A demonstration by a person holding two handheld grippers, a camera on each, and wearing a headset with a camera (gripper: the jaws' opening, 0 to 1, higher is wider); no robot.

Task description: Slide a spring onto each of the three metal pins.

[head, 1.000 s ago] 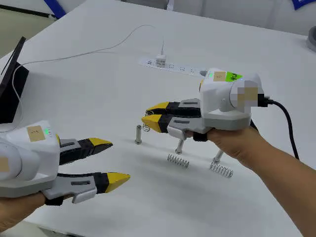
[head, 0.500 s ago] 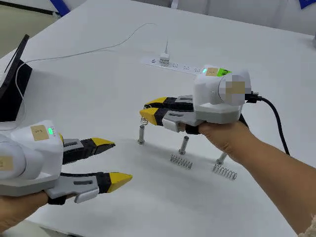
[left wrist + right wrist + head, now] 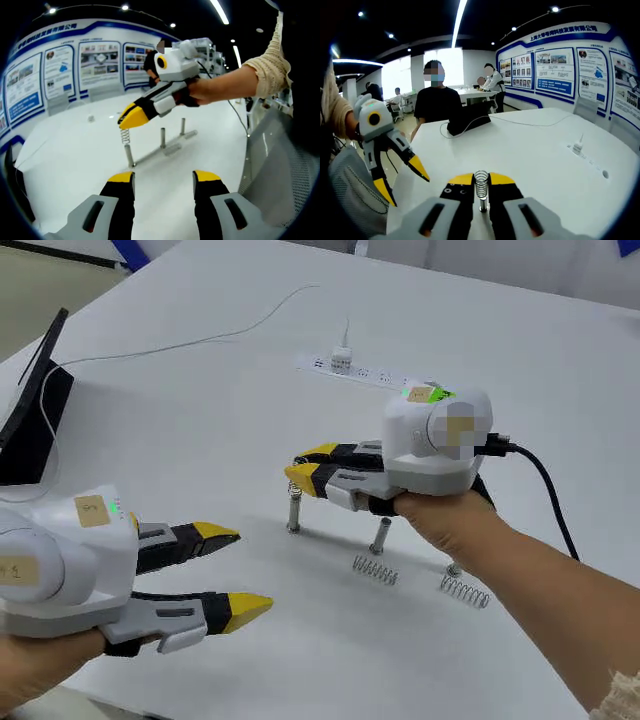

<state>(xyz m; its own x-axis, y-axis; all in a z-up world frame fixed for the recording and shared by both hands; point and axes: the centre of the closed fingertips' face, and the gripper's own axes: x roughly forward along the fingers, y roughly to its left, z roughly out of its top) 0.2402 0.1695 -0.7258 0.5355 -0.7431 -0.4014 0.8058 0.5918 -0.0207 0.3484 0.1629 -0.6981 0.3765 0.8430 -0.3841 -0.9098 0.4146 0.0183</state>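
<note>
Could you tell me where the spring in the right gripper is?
In the right gripper view, the spring stands upright between the tips of the right gripper, above the leftmost pin.

My left gripper (image 3: 250, 570) hovers low at the near left, its yellow-tipped jaws spread wide, the body gripped in my left hand (image 3: 35, 668). My right gripper (image 3: 298, 473), held level in my right hand (image 3: 445, 523) on an outstretched forearm (image 3: 545, 590), points leftward, its jaws pinched on a spring (image 3: 480, 184).
</note>
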